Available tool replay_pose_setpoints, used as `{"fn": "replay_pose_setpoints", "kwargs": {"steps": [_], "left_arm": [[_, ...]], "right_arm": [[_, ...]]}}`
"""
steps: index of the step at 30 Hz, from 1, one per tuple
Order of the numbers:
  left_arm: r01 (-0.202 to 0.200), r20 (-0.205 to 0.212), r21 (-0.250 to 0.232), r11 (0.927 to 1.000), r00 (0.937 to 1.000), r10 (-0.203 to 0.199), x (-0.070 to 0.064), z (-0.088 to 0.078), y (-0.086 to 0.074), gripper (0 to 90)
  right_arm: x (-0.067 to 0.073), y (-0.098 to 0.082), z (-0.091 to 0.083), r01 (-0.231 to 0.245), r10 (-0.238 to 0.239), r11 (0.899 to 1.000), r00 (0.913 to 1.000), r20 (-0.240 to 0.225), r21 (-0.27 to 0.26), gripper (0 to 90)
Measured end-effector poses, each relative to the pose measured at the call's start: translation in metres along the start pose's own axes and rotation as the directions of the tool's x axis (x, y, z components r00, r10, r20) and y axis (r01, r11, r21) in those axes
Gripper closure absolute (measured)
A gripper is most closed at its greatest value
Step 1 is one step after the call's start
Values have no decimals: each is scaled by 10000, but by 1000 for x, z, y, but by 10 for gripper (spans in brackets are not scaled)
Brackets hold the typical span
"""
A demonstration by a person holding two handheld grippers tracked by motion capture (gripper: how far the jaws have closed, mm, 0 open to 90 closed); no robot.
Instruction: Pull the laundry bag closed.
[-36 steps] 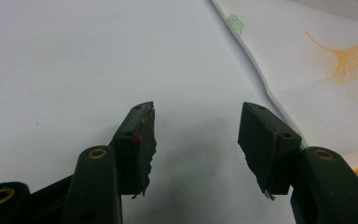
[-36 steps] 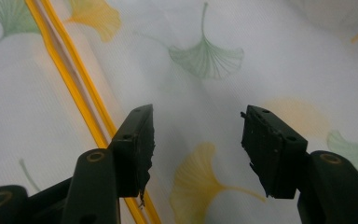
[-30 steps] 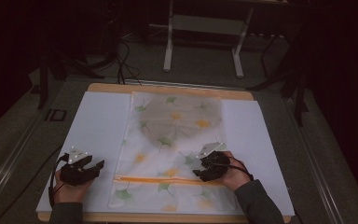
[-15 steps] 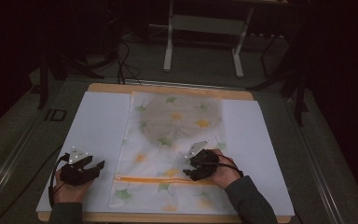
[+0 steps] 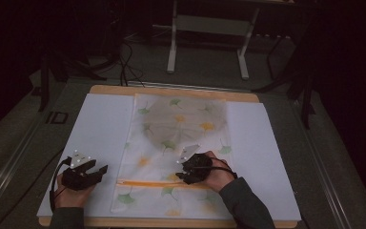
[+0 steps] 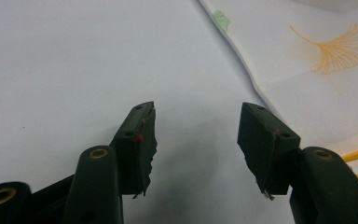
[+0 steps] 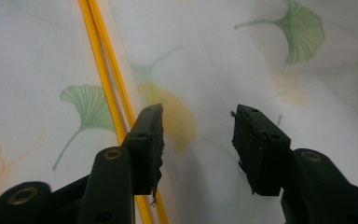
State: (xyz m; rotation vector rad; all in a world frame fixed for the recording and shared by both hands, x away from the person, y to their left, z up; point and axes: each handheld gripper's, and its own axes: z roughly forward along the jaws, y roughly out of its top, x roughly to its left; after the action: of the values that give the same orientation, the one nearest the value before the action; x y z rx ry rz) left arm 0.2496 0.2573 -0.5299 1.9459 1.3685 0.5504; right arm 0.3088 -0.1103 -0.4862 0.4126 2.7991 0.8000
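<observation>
White leaf-printed pillowcase (image 5: 178, 152), orange zip band (image 5: 164, 183) running crosswise, lay under the closing, empty right gripper (image 5: 185, 172); left gripper (image 5: 100, 170) gaped alongside, off-fabric.

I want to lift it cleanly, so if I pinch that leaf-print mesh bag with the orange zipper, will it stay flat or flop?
The mesh bag will probably flop: it looks thin and see-through, lying flat on the white mat. Likely light, so a push may bunch it. The orange zipper probably stays stiffer.

White ginkgo-leaf cloth (image 5: 181, 138), orange stripe (image 5: 147, 182)
</observation>
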Motion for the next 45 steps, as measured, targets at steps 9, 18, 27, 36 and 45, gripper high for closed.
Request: {"fn": "replay_pose_setpoints", "kwargs": {"steps": [9, 18, 27, 36, 45], "left_arm": [[-116, 111, 31, 9999, 9999, 116, -1, 1, 0, 478], [-133, 170, 67, 9999, 9998, 132, -1, 2, 0, 479], [-138, 241, 92, 9999, 9996, 136, -1, 2, 0, 482], [-182, 299, 139, 9997, 9994, 178, -2, 3, 1, 491], [-190, 342, 149, 9997, 9992, 184, -1, 2, 1, 492]], "right_arm": [[8, 15, 12, 124, -130, 9998, 9991, -414, -127, 557], [19, 33, 24, 497, -517, 9982, 9966, -639, -325, 581], [28, 48, 33, 667, -702, 9967, 9944, -789, -462, 582], [34, 60, 43, 764, -817, 9953, 9923, -929, -593, 608], [39, 69, 53, 831, -900, 9945, 9895, -1131, -640, 630]]}}
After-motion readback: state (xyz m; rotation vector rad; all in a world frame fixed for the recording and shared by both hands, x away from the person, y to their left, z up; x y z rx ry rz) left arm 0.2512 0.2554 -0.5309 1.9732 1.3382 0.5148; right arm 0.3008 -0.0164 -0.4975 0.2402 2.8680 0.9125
